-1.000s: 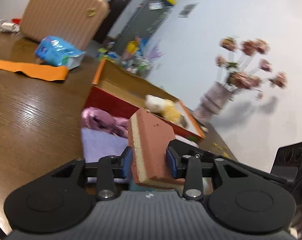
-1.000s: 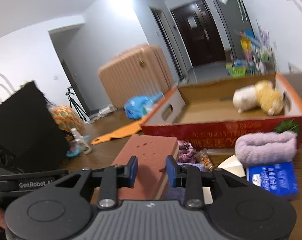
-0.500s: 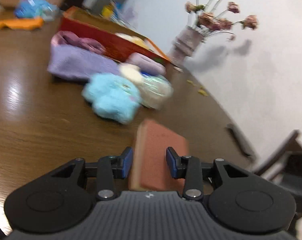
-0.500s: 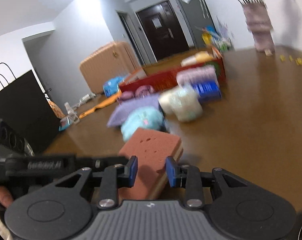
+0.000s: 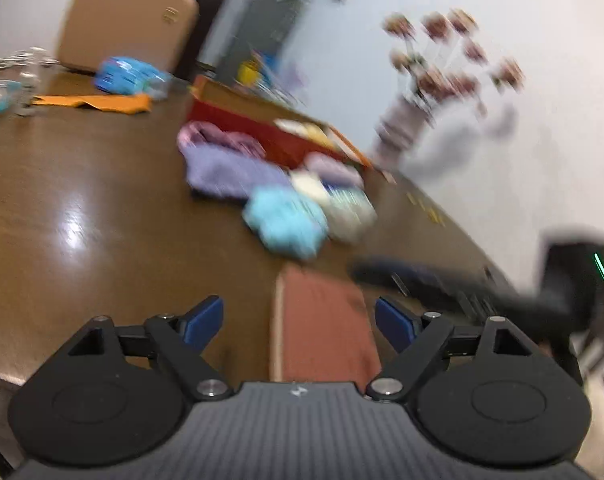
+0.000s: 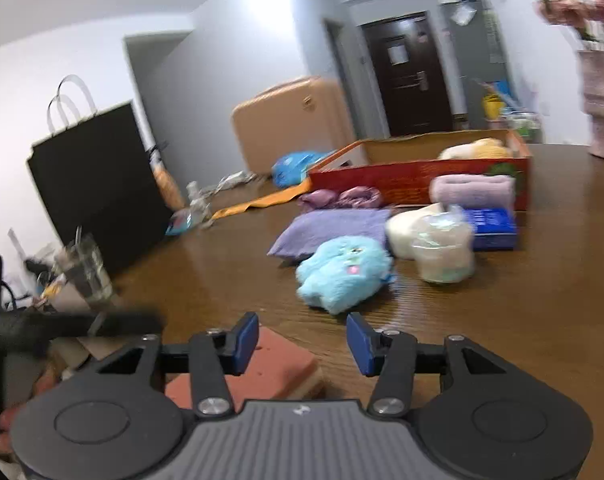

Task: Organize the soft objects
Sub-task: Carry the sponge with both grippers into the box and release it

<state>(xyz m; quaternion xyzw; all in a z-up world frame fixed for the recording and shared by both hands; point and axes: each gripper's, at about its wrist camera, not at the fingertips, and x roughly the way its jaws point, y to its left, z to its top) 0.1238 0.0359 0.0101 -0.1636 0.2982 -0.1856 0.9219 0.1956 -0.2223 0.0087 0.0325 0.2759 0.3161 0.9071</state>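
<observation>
A red-brown sponge (image 5: 322, 320) with a cream edge lies flat on the wooden table (image 5: 81, 208). My left gripper (image 5: 299, 316) straddles it with its jaws opening wide, and neither pad touches it. In the right wrist view the sponge (image 6: 277, 368) sits low, under the left finger. My right gripper (image 6: 302, 338) has its jaws opening too, pads clear of the sponge. Farther off lie a blue plush (image 6: 346, 272), a purple cloth (image 6: 330, 228), a pink rolled towel (image 6: 474, 192) and a clear bag of white stuff (image 6: 442, 252). A red box (image 6: 414, 176) behind them holds plush toys (image 6: 478, 150).
A black paper bag (image 6: 97, 184) and a glass (image 6: 85, 268) stand at the left. A vase of flowers (image 5: 406, 124) is at the far right by the wall. A blue pack (image 6: 490, 228), an orange strip (image 5: 93, 100) and a tan suitcase (image 6: 289, 120) are also there.
Both grippers carried the sponge back from the red box toward the near table edge and lowered it. Both jaws then opened and let go; the sponge now rests on the table.
</observation>
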